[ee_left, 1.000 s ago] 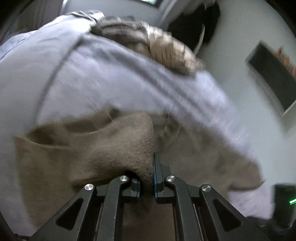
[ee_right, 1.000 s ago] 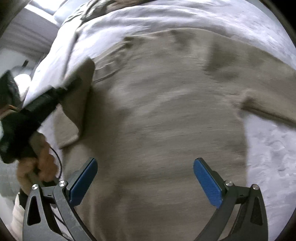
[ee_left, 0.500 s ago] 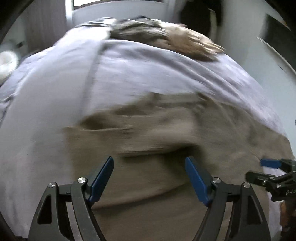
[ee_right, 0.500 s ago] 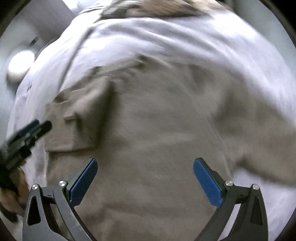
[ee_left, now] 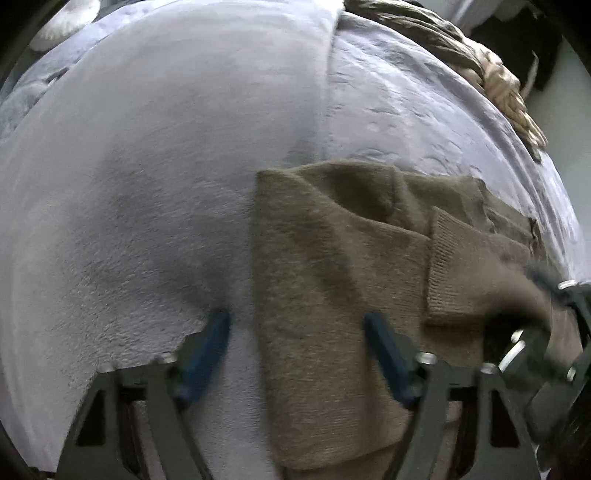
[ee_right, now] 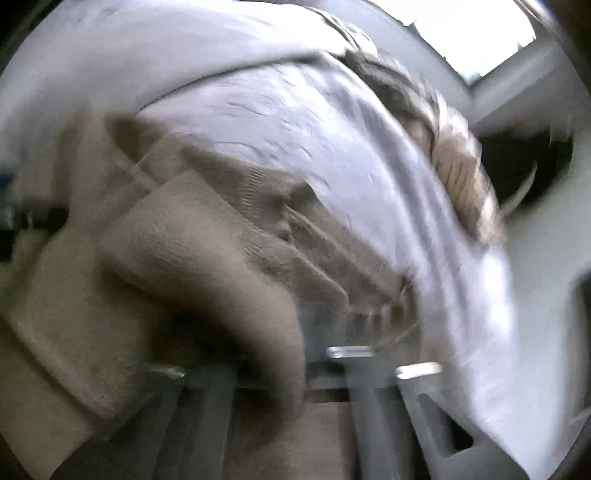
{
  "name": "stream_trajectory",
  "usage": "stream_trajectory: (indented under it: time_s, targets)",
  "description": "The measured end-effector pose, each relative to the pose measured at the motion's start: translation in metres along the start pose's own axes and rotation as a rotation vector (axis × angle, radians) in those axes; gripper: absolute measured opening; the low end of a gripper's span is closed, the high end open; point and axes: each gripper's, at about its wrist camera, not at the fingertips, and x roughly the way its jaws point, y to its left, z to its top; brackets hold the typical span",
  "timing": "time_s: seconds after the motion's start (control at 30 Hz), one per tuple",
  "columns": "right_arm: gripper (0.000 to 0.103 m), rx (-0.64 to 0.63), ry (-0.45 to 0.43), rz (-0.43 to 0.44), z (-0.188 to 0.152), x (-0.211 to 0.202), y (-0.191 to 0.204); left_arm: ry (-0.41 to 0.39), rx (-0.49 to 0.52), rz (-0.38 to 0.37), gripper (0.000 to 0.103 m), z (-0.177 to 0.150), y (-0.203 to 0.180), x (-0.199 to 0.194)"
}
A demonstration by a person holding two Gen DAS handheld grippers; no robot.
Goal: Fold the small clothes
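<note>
A brown knitted sweater [ee_left: 332, 280] lies on a grey-lilac bedspread [ee_left: 166, 166], with its left sleeve folded in over the body. My left gripper [ee_left: 295, 343] is open and empty, low over the sweater's left edge. My right gripper [ee_right: 291, 365] is shut on a brown sleeve [ee_right: 207, 266] of the sweater and holds it lifted over the body; the right wrist view is blurred. The right gripper [ee_left: 532, 332] also shows at the right edge of the left wrist view with the cuffed sleeve [ee_left: 472, 269] draped from it.
A heap of tan and brown clothes [ee_left: 491, 66] lies at the far edge of the bed, also in the right wrist view [ee_right: 454, 166]. A pale round cushion [ee_left: 62, 22] sits far left. A wall and dark items stand beyond the bed on the right.
The left gripper let go of the left sleeve, opened and swung to the sweater's left edge. The right gripper shut on the right sleeve and lifted it inward.
</note>
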Motion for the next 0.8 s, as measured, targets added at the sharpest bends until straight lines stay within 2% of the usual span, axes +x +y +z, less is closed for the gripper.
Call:
stream_trajectory:
  time_s: [0.07, 0.1, 0.13, 0.2, 0.27, 0.3, 0.33, 0.4, 0.5, 0.53, 0.57, 0.6, 0.63, 0.73, 0.8]
  targets:
    - [0.011, 0.268, -0.02, 0.167, -0.01, -0.007, -0.048, -0.004, 0.023, 0.006, 0.06, 0.001, -0.002, 0.0]
    - [0.011, 0.461, -0.026, 0.275, -0.025, -0.008, -0.08, -0.007, 0.021, -0.002, 0.052, 0.001, 0.0, -0.001]
    - [0.011, 0.6, -0.017, 0.334, -0.042, -0.005, -0.101, -0.007, 0.016, -0.009, 0.049, 0.001, 0.002, -0.001]
    - [0.015, 0.89, 0.021, 0.477, -0.086, 0.009, -0.138, -0.009, 0.004, -0.048, 0.024, 0.002, 0.007, -0.002]
    - [0.031, 1.046, 0.071, 0.542, -0.116, 0.019, -0.153, -0.007, 0.0, -0.061, 0.022, 0.003, 0.009, -0.003]
    - [0.056, 1.103, 0.09, 0.565, -0.131, 0.022, -0.158, -0.01, 0.011, -0.06, 0.018, 0.002, 0.008, -0.005]
    - [0.065, 1.159, 0.075, 0.604, -0.144, 0.021, -0.163, -0.011, 0.022, -0.057, 0.018, 0.001, 0.007, -0.006]
    - [0.065, 1.198, 0.06, 0.642, -0.155, 0.016, -0.168, -0.012, 0.035, -0.061, 0.012, 0.001, 0.008, -0.008]
    - [0.065, 1.201, 0.04, 0.641, -0.151, 0.014, -0.174, -0.007, 0.04, -0.086, 0.012, 0.003, 0.014, -0.012]
    - [0.062, 1.206, 0.04, 0.643, -0.148, 0.016, -0.176, -0.006, 0.047, -0.085, 0.011, 0.004, 0.015, -0.014]
    - [0.053, 1.206, 0.038, 0.644, -0.15, 0.013, -0.175, -0.008, 0.054, -0.087, 0.01, 0.005, 0.016, -0.014]
    - [0.015, 1.185, 0.048, 0.626, -0.143, 0.012, -0.174, -0.006, 0.058, -0.086, 0.01, 0.005, 0.017, -0.016]
    - [0.007, 1.141, 0.058, 0.6, -0.138, 0.008, -0.17, -0.006, 0.063, -0.082, 0.01, 0.007, 0.016, -0.017]
    - [0.007, 1.066, 0.112, 0.504, -0.138, 0.006, -0.162, -0.015, 0.096, -0.053, 0.01, 0.01, 0.018, -0.016]
    - [0.007, 1.094, 0.167, 0.453, -0.157, 0.012, -0.163, -0.01, 0.099, -0.061, 0.01, 0.012, 0.023, -0.013]
